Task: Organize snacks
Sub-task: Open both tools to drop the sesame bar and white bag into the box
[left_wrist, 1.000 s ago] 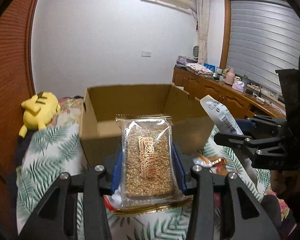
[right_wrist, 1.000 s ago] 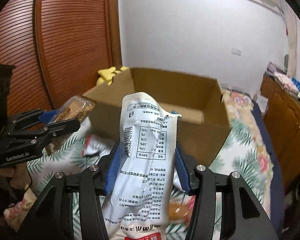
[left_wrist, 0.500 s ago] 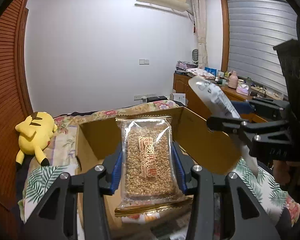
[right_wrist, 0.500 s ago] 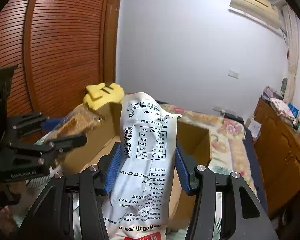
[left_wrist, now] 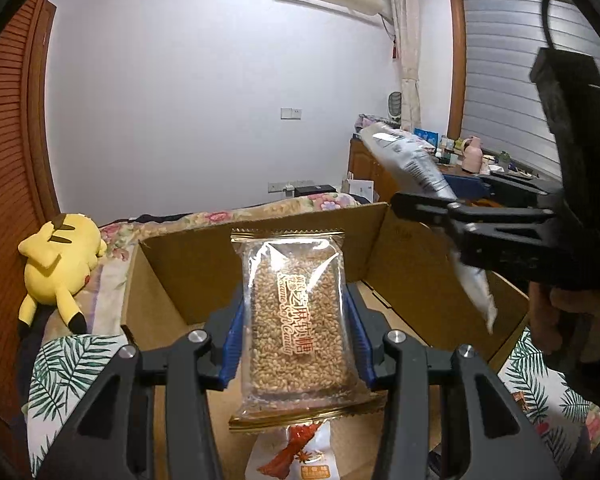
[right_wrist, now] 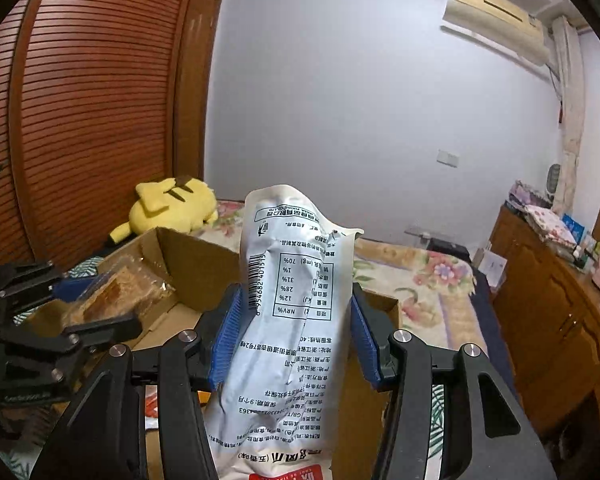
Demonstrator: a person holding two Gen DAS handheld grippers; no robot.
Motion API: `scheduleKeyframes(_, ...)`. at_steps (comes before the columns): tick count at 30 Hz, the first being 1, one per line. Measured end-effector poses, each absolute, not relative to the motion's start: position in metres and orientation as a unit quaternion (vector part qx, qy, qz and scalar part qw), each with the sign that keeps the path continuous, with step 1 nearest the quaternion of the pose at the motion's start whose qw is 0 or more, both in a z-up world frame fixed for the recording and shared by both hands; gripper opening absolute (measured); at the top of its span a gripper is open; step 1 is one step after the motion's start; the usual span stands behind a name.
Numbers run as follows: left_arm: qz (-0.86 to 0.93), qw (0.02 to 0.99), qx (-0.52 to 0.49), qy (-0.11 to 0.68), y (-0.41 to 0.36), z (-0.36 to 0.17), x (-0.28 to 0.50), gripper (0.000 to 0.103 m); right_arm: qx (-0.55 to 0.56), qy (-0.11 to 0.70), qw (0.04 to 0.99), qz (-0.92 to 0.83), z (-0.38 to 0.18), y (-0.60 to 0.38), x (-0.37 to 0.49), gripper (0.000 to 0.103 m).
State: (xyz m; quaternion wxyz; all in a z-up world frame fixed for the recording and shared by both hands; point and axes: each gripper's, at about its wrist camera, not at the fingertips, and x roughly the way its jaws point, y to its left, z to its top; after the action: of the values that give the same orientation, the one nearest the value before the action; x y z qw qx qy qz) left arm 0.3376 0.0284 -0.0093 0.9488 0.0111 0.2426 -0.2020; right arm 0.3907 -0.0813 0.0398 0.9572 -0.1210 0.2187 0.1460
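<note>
My left gripper [left_wrist: 296, 336] is shut on a clear packet of sesame candy [left_wrist: 296, 320], held upright over the open cardboard box [left_wrist: 412, 272]. The blue pads press both long edges of the packet. My right gripper [right_wrist: 292, 332] is shut on a tall white snack bag [right_wrist: 296, 304] with printed text, also above the box [right_wrist: 196, 264]. In the left wrist view the right gripper [left_wrist: 452, 208] and its white bag [left_wrist: 412, 168] hang over the box's right side. In the right wrist view the left gripper [right_wrist: 80, 300] with the candy packet [right_wrist: 120, 296] is at the left. An orange-and-white packet [left_wrist: 300, 452] lies inside the box.
The box stands on a bed with a leaf-print sheet [left_wrist: 68, 364]. A yellow plush toy [left_wrist: 60, 260] lies at the far left by the wooden wardrobe [right_wrist: 80, 120]. A wooden cabinet [right_wrist: 556, 320] with clutter runs along the right wall. A hand [left_wrist: 560, 320] holds the right gripper.
Both grippers have carried their packets forward from in front of the box to above its open inside. The box's front wall has dropped out of sight below; the grips are unchanged.
</note>
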Motion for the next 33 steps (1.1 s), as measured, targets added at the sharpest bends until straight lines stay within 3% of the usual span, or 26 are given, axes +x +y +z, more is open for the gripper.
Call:
scheduleKeyframes(6, -0.205, 0.946, 0.010, 0.249, 0.026, -0.011, 0.336, 0.049, -0.144, 0.224, 0.953, 0.143, 0.031, -0.071, 0.385, 0.055)
scheduleKeyframes(12, -0.200, 0.949, 0.005, 0.243, 0.030, -0.010, 0.336, 0.060, -0.152, 0.260, 0.940, 0.158, 0.024, -0.065, 0.382, 0.063)
scheduleKeyframes(23, -0.203, 0.950, 0.001, 0.239, 0.032, -0.005, 0.330, 0.061, -0.146, 0.313, 0.922, 0.179, 0.013, -0.070, 0.362, 0.071)
scheduleKeyframes(33, -0.208, 0.951, 0.013, 0.228, 0.032, 0.016, 0.293, 0.062, -0.114, 0.295, 0.933, 0.170, 0.039, -0.097, 0.312, 0.072)
